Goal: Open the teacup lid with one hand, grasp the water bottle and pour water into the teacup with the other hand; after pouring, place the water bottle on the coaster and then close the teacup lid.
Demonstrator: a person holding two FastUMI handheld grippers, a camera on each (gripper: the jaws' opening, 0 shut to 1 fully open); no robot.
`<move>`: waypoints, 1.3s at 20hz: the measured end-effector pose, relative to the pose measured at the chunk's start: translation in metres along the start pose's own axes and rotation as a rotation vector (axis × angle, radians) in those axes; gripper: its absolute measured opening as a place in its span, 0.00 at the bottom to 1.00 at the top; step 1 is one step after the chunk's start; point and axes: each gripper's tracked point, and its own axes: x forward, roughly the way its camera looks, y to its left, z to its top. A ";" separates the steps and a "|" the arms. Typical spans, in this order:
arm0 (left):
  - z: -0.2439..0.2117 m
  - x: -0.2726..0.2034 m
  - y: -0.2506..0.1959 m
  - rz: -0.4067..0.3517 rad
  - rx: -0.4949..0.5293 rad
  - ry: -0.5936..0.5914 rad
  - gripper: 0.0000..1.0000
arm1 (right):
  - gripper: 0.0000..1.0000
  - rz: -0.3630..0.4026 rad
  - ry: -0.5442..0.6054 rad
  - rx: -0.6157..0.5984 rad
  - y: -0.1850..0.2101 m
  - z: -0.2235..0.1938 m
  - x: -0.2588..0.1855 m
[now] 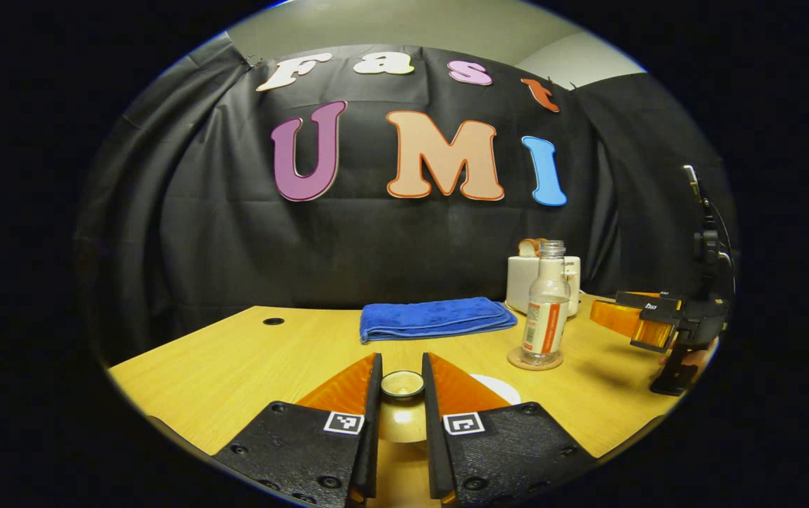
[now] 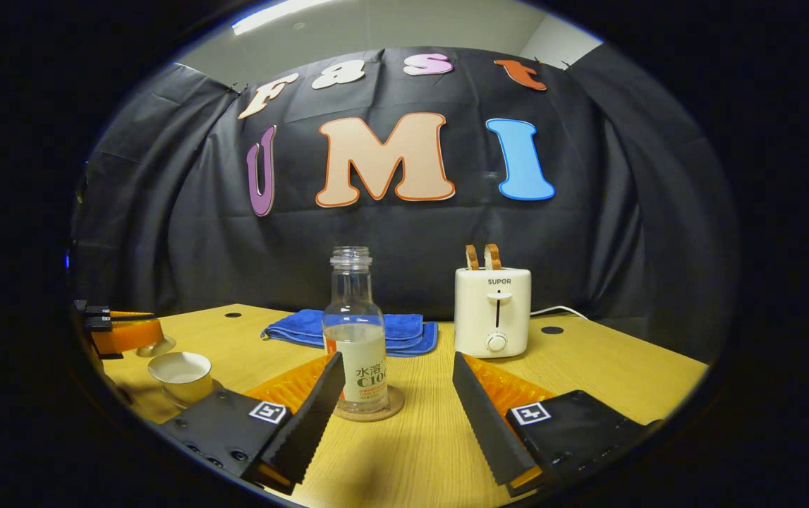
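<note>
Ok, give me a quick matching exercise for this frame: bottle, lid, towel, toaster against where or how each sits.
Things:
1. bottle
2. lid
3. towel
4. toaster

States:
A. pinched between the fingers of the left gripper
B. two bread slices sticking out of the top
C. standing on the coaster
D. folded, lying flat towards the back of the table

Pairs: 1-C, 2-A, 3-D, 4-B

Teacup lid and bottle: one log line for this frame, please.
lid: off teacup, clamped in left tongs | water bottle: upright on coaster | right tongs: open, holding nothing
</note>
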 end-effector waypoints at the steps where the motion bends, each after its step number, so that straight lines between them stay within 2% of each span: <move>1: 0.000 0.002 -0.007 -0.018 -0.001 0.003 0.26 | 0.98 0.003 0.001 0.000 0.000 -0.001 -0.004; 4: -0.003 0.009 -0.026 -0.084 0.006 0.020 0.26 | 0.98 0.013 0.002 0.001 -0.001 0.001 -0.011; 5: -0.005 0.010 -0.029 -0.096 0.013 0.031 0.26 | 0.94 0.015 0.000 0.001 -0.002 0.001 -0.014; 7: -0.007 0.011 -0.031 -0.113 0.026 0.049 0.26 | 0.98 0.018 -0.001 0.001 -0.003 0.001 -0.017; 8: -0.009 0.012 -0.033 -0.123 0.030 0.057 0.26 | 0.94 0.020 0.000 0.001 -0.003 0.001 -0.019; 10: -0.013 0.013 -0.038 -0.143 0.045 0.081 0.26 | 0.94 0.022 0.000 0.001 -0.004 0.002 -0.019; 16: -0.016 0.014 -0.039 -0.148 0.066 0.111 0.27 | 0.94 0.023 -0.001 0.001 -0.005 0.001 -0.021; 17: -0.016 0.015 -0.039 -0.146 0.061 0.112 0.27 | 0.98 0.024 -0.001 0.001 -0.005 0.000 -0.021; 18: -0.017 0.015 -0.038 -0.144 0.058 0.112 0.28 | 0.94 0.024 -0.001 0.001 -0.005 0.000 -0.022; 19: -0.016 0.014 -0.039 -0.145 0.057 0.110 0.28 | 0.94 0.023 -0.002 0.001 -0.006 0.000 -0.022; 23: -0.014 0.013 -0.035 -0.132 0.049 0.101 0.37 | 0.94 0.022 -0.002 0.001 -0.006 0.000 -0.022; 25: -0.012 0.011 -0.032 -0.119 0.037 0.089 0.49 | 0.94 0.022 -0.002 0.001 -0.007 -0.001 -0.021; 26: -0.011 0.010 -0.030 -0.110 0.031 0.083 0.60 | 0.94 0.021 -0.002 0.002 -0.007 -0.001 -0.022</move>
